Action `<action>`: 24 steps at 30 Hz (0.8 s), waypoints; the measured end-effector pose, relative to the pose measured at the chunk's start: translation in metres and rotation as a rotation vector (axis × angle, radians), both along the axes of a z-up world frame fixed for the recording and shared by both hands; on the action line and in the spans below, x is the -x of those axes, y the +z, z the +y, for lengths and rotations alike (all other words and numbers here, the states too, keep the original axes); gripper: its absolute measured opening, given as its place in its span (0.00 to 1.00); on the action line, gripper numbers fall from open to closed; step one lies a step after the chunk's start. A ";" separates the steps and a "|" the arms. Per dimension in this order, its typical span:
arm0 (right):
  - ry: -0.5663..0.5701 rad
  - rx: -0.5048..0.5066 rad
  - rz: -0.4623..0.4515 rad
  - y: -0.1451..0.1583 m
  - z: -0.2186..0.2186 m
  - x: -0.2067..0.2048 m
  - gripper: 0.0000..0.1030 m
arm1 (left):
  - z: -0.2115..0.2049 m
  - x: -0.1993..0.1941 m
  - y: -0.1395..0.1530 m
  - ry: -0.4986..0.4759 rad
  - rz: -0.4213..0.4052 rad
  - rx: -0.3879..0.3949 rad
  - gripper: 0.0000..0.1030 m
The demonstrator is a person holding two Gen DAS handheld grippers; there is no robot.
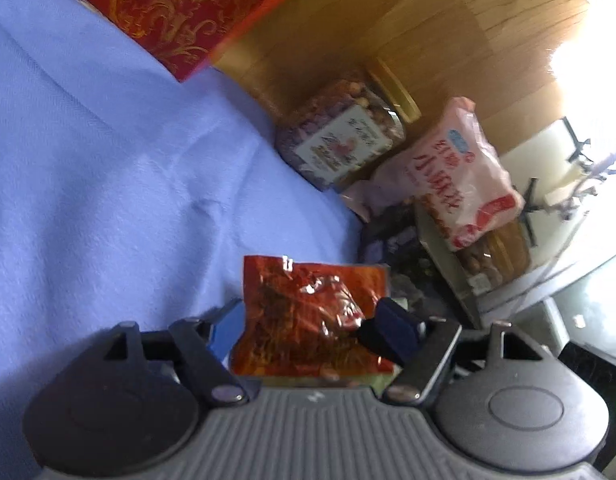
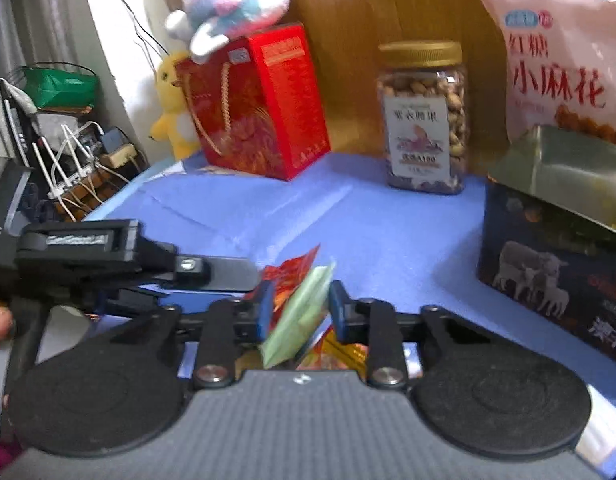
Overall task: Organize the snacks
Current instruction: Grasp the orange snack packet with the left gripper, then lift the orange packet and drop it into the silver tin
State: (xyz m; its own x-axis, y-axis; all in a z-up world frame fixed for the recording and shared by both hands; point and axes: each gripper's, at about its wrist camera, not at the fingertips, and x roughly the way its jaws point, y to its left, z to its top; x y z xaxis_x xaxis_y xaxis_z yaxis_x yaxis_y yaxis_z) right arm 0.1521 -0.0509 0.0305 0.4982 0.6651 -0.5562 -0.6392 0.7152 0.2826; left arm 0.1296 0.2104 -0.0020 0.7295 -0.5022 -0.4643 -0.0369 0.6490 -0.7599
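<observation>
Right tongs (image 2: pixel 298 312) pinch the green packet (image 2: pixel 298 320); left tongs (image 1: pixel 308 328) gape around the red packet (image 1: pixel 308 312), not gripping. Jar (image 2: pixel 423 120) at one o'clock; lift straight.

Two grippers: the left gripper (image 1: pixel 308 328) and the right gripper (image 2: pixel 298 312).

One red snack packet (image 1: pixel 308 316), low in the middle of the left view. One green snack packet (image 2: pixel 300 320), low in the middle of the right view. Under it lies something orange and yellow, too hidden to count.

One jar of nuts (image 2: pixel 423 120) with a gold lid, upper middle of the right view.

One pink bag of twisted snacks (image 2: pixel 559 60), upper right.

One red gift box (image 2: pixel 260 104), upper middle left.

One dark box with sheep on it (image 2: pixel 547 280), at the right.

Two soft toys, upper left: one yellow toy (image 2: pixel 172 108) and one pink and blue toy (image 2: pixel 236 4).

One blue cloth (image 2: pixel 367 220).
</observation>
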 end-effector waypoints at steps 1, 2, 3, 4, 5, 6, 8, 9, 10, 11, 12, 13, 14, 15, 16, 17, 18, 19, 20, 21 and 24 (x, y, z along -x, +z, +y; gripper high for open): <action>0.007 -0.020 0.000 0.003 -0.007 0.010 0.24 | -0.002 0.003 0.002 -0.021 -0.013 0.007 0.70; 0.020 -0.041 -0.003 0.005 -0.015 0.022 0.23 | -0.004 0.008 0.002 -0.039 -0.020 0.011 0.69; 0.027 -0.052 -0.009 0.006 -0.022 0.032 0.22 | -0.010 0.013 0.003 -0.062 -0.027 0.017 0.69; 0.028 -0.056 -0.026 0.007 -0.031 0.047 0.22 | -0.017 0.018 0.003 -0.091 -0.031 0.020 0.69; 0.026 -0.057 -0.042 0.008 -0.037 0.057 0.22 | -0.025 0.023 0.004 -0.123 -0.033 0.019 0.69; 0.016 -0.058 -0.057 0.008 -0.044 0.068 0.21 | -0.033 0.027 0.004 -0.153 -0.037 0.020 0.69; -0.022 -0.069 -0.073 0.006 -0.064 0.087 0.21 | -0.050 0.035 0.004 -0.221 -0.036 0.024 0.70; -0.047 -0.080 -0.064 0.002 -0.077 0.095 0.21 | -0.060 0.039 0.005 -0.244 -0.047 0.003 0.70; -0.083 -0.089 -0.045 -0.002 -0.091 0.100 0.21 | -0.070 0.044 0.007 -0.277 -0.059 -0.019 0.70; -0.119 -0.093 -0.026 -0.007 -0.103 0.103 0.22 | -0.080 0.047 0.009 -0.305 -0.065 -0.032 0.70; -0.157 -0.099 -0.004 -0.012 -0.114 0.105 0.25 | -0.086 0.049 0.010 -0.330 -0.074 -0.038 0.70; -0.201 -0.110 0.016 -0.016 -0.126 0.106 0.30 | -0.093 0.051 0.011 -0.352 -0.083 -0.045 0.70; -0.253 -0.107 0.024 -0.019 -0.134 0.107 0.31 | -0.099 0.053 0.014 -0.370 -0.097 -0.059 0.70; -0.306 -0.092 0.028 -0.022 -0.141 0.109 0.35 | -0.105 0.056 0.017 -0.380 -0.115 -0.080 0.70; -0.352 -0.082 0.030 -0.024 -0.147 0.110 0.39 | -0.110 0.058 0.020 -0.378 -0.131 -0.102 0.70; -0.371 -0.090 0.028 -0.025 -0.150 0.111 0.40 | -0.113 0.060 0.023 -0.377 -0.143 -0.115 0.69; -0.372 -0.108 0.028 -0.025 -0.154 0.114 0.42 | -0.114 0.062 0.025 -0.379 -0.150 -0.118 0.69; -0.361 -0.126 0.022 -0.023 -0.155 0.117 0.42 | -0.111 0.064 0.025 -0.384 -0.152 -0.117 0.69; -0.347 -0.131 0.009 -0.021 -0.154 0.120 0.44 | -0.111 0.067 0.027 -0.384 -0.153 -0.121 0.69; -0.326 -0.124 -0.010 -0.019 -0.150 0.122 0.47 | -0.111 0.070 0.028 -0.382 -0.155 -0.128 0.69; -0.281 -0.105 -0.040 -0.020 -0.147 0.133 0.59 | -0.115 0.083 0.030 -0.411 -0.165 -0.152 0.69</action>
